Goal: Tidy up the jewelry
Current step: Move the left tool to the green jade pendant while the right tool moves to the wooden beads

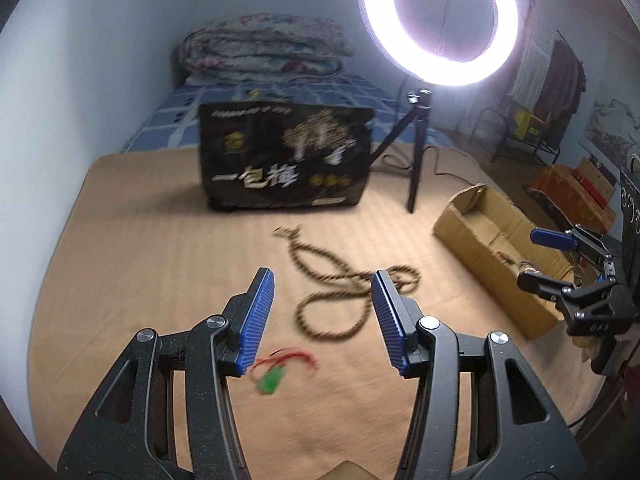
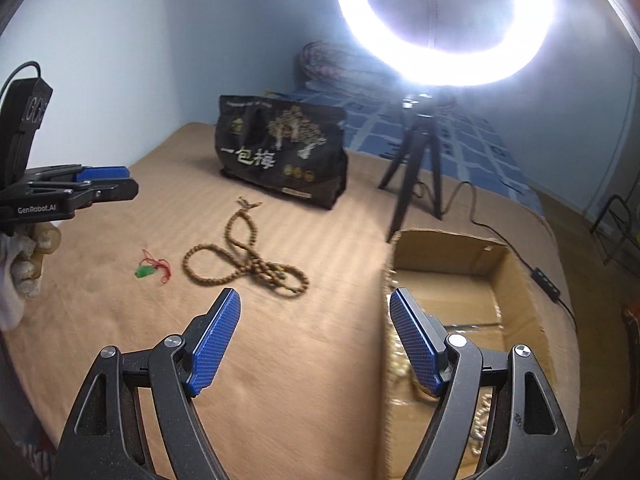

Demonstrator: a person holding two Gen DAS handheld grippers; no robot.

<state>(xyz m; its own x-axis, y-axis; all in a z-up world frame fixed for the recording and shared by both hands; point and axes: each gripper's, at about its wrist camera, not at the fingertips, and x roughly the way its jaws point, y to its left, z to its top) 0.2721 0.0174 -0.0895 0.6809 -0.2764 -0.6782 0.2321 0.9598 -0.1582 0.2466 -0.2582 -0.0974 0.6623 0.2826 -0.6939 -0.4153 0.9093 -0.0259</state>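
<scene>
both claws spread wide over the tan bedspread, nothing held.

the left gripper hangs with its jaws apart above the green pendant on red cord, the brown bead necklace looped just beyond it. the right gripper gapes at the cardboard box edge, gold chain blurred inside. black bag and ring light stand behind.

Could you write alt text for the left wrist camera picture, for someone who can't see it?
An open left gripper hovers over a tan bedspread, above a green pendant on red cord and a brown beaded necklace.
</scene>
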